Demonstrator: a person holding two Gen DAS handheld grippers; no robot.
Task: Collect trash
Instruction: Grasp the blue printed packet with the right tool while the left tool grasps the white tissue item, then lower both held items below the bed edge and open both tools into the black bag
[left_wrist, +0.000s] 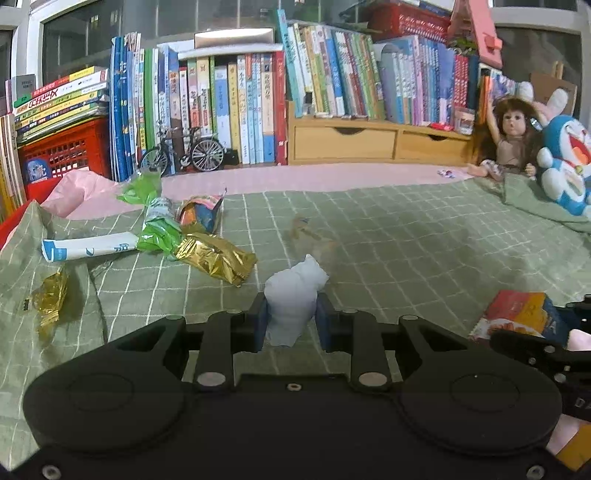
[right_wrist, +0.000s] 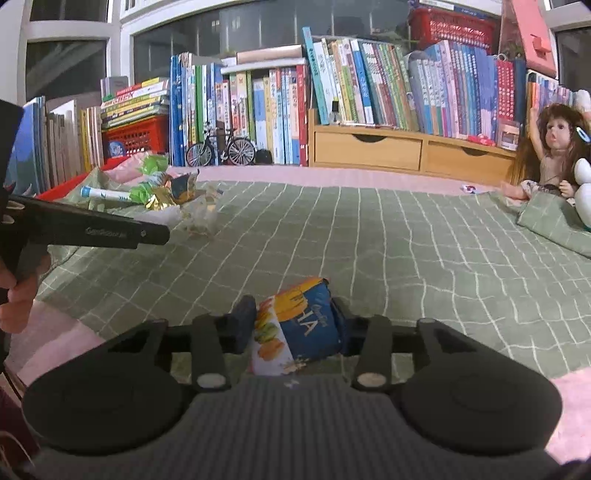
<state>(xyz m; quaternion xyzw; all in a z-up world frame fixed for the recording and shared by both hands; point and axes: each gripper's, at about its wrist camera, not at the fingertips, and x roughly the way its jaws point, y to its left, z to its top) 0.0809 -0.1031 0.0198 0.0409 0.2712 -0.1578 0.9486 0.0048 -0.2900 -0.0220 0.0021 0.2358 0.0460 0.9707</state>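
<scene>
Right at the front of the left wrist view, the black left gripper (left_wrist: 291, 317) pinches a crumpled white paper tissue (left_wrist: 293, 295) between its blue pads. One pad presses on each side of the tissue, and its top pokes up above them.

Close in front of the right wrist camera, the black right gripper (right_wrist: 291, 325) pinches a small blue and orange snack bag with white edges (right_wrist: 295, 328). Its pads touch the bag on both sides. This same bag also shows near the right edge of the left view.

Both pieces of trash are held over a green blanket with thin white lines in squares (left_wrist: 406, 240), which lies on a pink sheet.

More trash sits in a pile near the far left corner of the blanket: a shiny gold wrapper (left_wrist: 216, 258), a bright green plastic wrapper (left_wrist: 159, 236), a white and blue paper tube (left_wrist: 85, 251) and a torn open colourful bag (left_wrist: 201, 214). A smaller gold wrapper (left_wrist: 51, 299) lies alone near the left edge.

Along the far side stand rows of books (left_wrist: 240, 107), a red plastic crate (left_wrist: 62, 151), a little toy bicycle (left_wrist: 181, 151) and a wooden drawer box (left_wrist: 376, 140). A doll with long brown hair (left_wrist: 509, 136) and a blue and white plush toy (left_wrist: 565, 162) sit at the far right corner.

A person's hand (right_wrist: 18, 295) shows at the left edge of the right view.
</scene>
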